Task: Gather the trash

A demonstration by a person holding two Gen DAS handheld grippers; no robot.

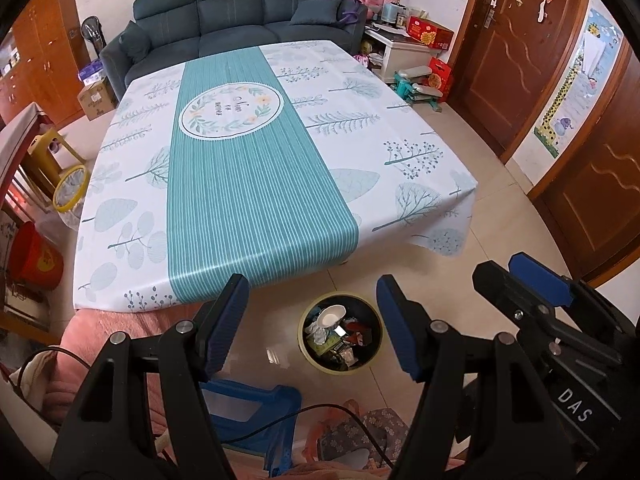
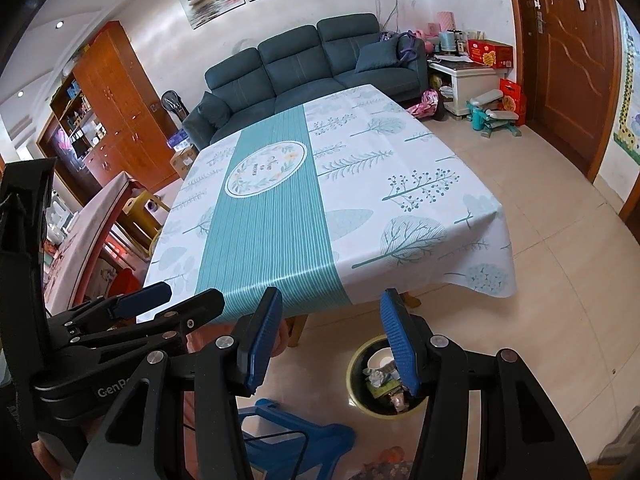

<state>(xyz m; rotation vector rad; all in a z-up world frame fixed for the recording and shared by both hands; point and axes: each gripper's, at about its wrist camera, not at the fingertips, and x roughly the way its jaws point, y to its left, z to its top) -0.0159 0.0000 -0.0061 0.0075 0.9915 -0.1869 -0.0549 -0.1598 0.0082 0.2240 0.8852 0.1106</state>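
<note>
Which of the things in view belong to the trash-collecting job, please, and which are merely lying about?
Job things:
- trash bin on the floor, full of rubbish
- left gripper, open
- right gripper, open

Lying about:
- blue plastic stool
- sofa
- red box
- table, nothing on its cloth

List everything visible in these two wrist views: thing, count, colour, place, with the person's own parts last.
trash bin: one, yellow-rimmed, dark inside, on the floor before the table, filled with scraps and a white bowl.
table: one, under a white cloth with a teal striped band; nothing lies on it.
sofa: one, dark blue-grey, behind the table.
blue stool: one, on the floor near the camera.
wooden door: brown, on the right.
red box: one, on a white cabinet beside the sofa.
wooden cupboard: brown, on the left wall.
left gripper: black with blue pads, open, empty.
right gripper: black with blue pads, open, empty.
</note>
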